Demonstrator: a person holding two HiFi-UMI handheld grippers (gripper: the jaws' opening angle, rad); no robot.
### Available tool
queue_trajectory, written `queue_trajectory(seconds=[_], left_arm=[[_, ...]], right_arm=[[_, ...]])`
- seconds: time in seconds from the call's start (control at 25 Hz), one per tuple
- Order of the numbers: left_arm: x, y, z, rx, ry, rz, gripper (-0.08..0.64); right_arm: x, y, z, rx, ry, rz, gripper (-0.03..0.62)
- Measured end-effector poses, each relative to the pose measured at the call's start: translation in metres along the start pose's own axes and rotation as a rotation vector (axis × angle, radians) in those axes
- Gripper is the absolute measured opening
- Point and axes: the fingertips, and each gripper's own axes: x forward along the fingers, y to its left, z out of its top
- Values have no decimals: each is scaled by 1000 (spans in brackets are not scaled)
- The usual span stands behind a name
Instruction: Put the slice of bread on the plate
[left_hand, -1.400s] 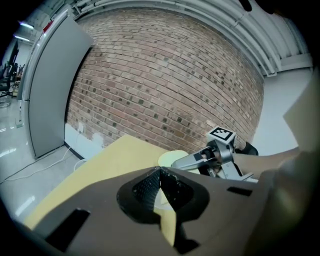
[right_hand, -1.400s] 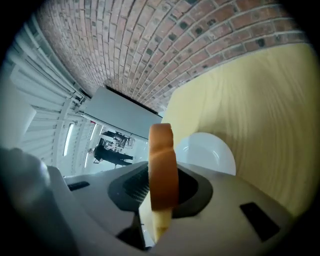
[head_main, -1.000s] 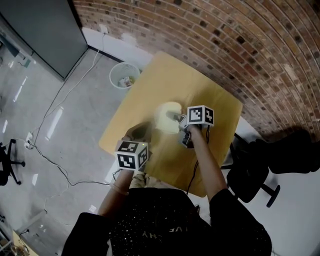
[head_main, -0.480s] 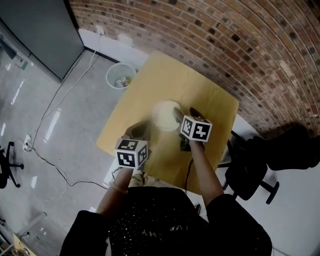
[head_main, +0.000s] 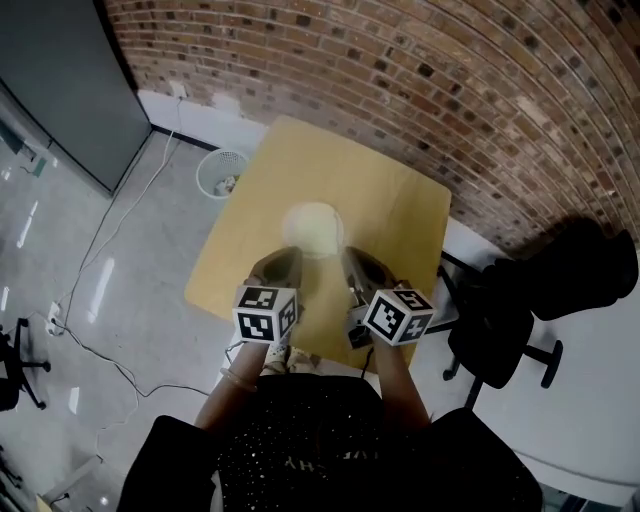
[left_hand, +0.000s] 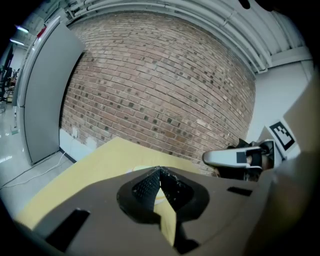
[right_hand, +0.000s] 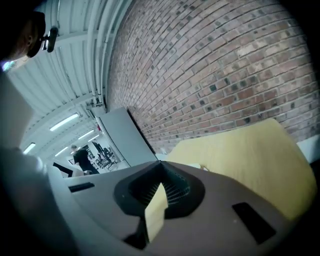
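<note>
We are holding the left gripper (head_main: 283, 256) just left of the plate (head_main: 290, 224), on our side of it, its jaws meeting on nothing. The slice of bread (head_main: 316, 232) is lying on the plate, showing only as a pale patch. Just right of the plate we are holding the right gripper (head_main: 352, 260); its jaws have just been closing and are now meeting, empty.

Black speckled top (head_main: 300, 445) with pale lettering, black-and-white marker cubes (head_main: 266, 312) on left gripper (head_main: 282, 258) and right gripper (head_main: 352, 258), dark jaws
</note>
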Motion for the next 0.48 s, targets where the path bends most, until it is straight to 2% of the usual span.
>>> queue_trajectory(seconds=[0.08, 0.24, 0.48], left_arm=[[-5, -13, 4, 23, -19, -4, 11], [-13, -44, 5, 70, -52, -22, 11], [-25, -56, -2, 104, -54, -24, 11]], right_arm=[[-18, 4, 1, 11, -36, -6, 14], [-38, 3, -5, -30, -90, -87, 14], [-47, 8, -13, -58, -97, -101, 12]])
